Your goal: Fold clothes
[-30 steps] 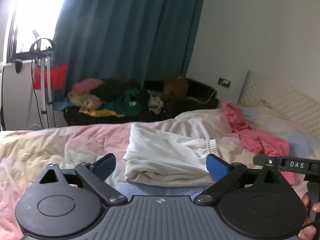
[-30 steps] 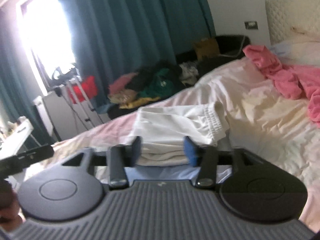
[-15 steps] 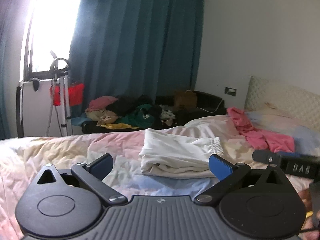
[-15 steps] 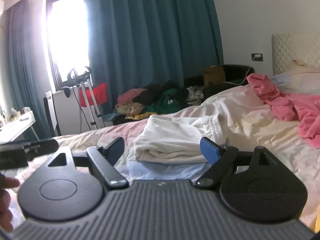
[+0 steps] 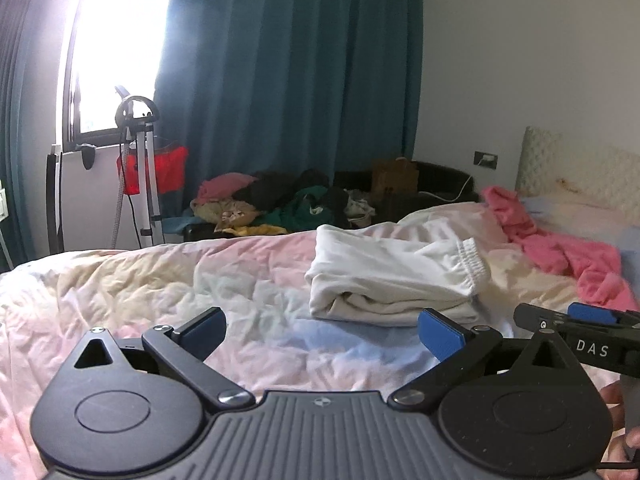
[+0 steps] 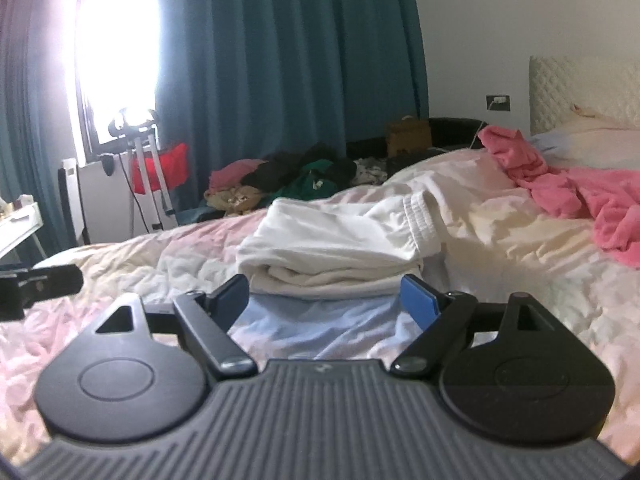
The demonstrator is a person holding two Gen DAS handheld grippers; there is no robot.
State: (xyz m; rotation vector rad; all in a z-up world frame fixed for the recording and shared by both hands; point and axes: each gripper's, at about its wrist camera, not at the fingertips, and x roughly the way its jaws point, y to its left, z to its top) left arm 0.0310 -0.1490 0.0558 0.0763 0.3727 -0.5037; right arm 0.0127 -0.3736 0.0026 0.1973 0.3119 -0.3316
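The bed (image 5: 120,280), under a rumpled pastel quilt, carries the folded white trousers (image 5: 396,276) mid-mattress and a crumpled pink garment (image 6: 580,188) near the headboard. That fold looks finished. Left tongs (image 5: 320,330) and right tongs (image 6: 324,294) both gape, empty. Next probably means fetching the pink piece and spreading it flat.

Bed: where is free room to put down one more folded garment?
Free: the wide bedspread left of the white folded garment, and the strip before it, near the hand-held grippers. Crowded: the right side, where the pink cloth sprawls toward the headboard.
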